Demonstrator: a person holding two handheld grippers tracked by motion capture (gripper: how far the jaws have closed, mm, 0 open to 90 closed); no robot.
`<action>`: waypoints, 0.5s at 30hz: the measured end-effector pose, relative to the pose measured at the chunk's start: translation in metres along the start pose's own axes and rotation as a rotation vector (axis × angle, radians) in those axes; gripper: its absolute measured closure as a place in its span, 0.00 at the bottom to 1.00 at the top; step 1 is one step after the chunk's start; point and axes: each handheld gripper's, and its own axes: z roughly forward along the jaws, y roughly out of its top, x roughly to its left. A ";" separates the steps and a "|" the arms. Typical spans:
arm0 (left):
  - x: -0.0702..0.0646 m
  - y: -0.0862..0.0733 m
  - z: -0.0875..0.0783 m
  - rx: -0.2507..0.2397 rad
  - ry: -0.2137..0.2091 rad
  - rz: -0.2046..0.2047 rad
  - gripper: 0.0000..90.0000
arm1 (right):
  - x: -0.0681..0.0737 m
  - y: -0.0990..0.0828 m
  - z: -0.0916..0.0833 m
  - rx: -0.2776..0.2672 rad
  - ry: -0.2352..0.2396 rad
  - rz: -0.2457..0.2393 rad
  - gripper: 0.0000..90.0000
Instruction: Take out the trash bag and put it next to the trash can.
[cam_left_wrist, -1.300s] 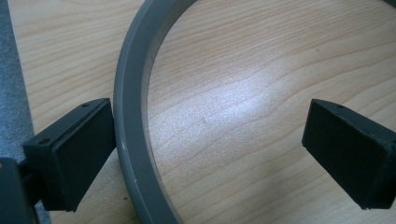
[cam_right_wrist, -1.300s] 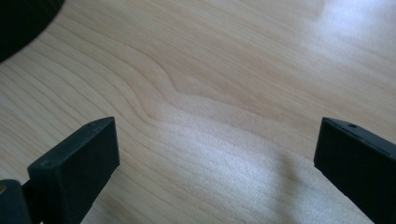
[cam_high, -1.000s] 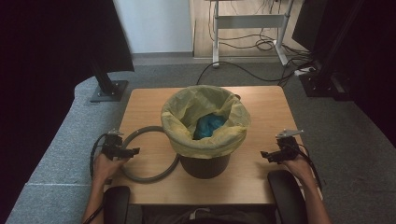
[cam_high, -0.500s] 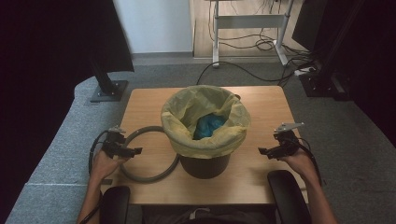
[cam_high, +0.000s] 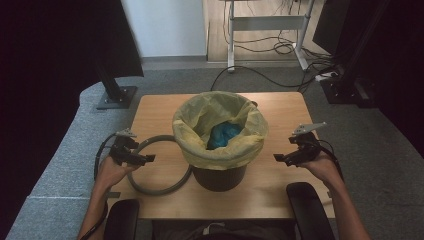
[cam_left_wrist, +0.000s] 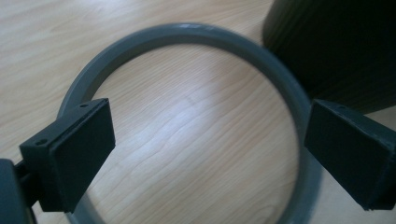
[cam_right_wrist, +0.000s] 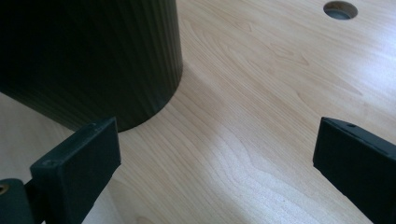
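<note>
Both tongs are hanging wide and empty: left tongs (cam_high: 145, 159) over the grey ring (cam_left_wrist: 187, 35), right tongs (cam_high: 280, 158) beside the bin (cam_high: 218, 175), which is sitting between them. Risk: I'm clipping the yellow liner (cam_high: 200, 117) and tipping it. Since a second ago, my hands are drifting slightly outward.

1. The bin (cam_high: 219, 172) stands mid-bench (cam_high: 280, 185), blocking the straight line between the left gripper (cam_high: 142, 160) and the right gripper (cam_high: 280, 158).
2. The grey ring (cam_high: 165, 189) lies flat against the bin's left side, under the left gripper.
3. Bare bench lies right of the bin.
</note>
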 end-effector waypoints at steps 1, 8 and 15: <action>-0.002 0.002 -0.002 0.000 -0.003 0.010 0.02 | 0.001 0.002 -0.002 -0.004 0.004 -0.006 0.01; -0.019 0.021 -0.020 -0.020 -0.048 0.068 0.03 | 0.008 0.020 -0.014 -0.019 0.030 -0.041 0.01; -0.035 0.037 -0.034 -0.025 -0.069 0.127 0.03 | 0.016 0.037 -0.028 -0.029 0.073 -0.084 0.02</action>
